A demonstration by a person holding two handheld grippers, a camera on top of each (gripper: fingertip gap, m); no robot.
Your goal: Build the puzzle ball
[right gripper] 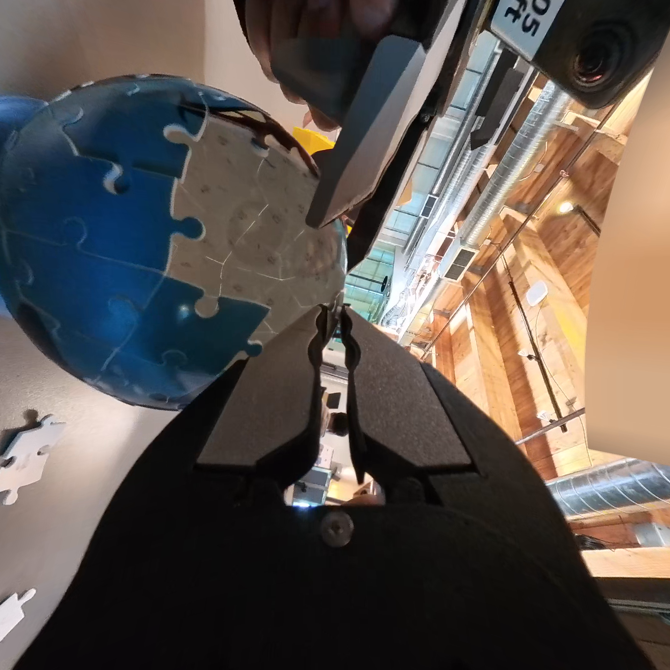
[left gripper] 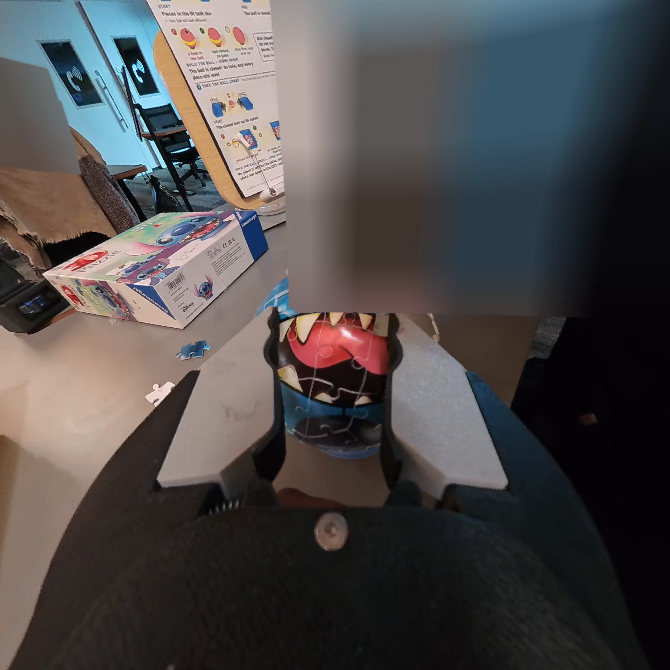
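Your left gripper point(left gripper: 333, 366) is clamped on the puzzle ball point(left gripper: 335, 384) at 12 o'clock above the table point(left gripper: 72, 398). Your right gripper point(right gripper: 333, 315) pinches the ball's open rim; loose pieces point(left gripper: 193, 350) lie at 10 o'clock.

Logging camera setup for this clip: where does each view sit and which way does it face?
Left wrist view: on the left gripper, facing forward and slightly down over the table; its fingers clamp the puzzle ball.
Right wrist view: on the right gripper, rolled and tilted up toward the ceiling; a hand shows.
Shared: the ball and left gripper.
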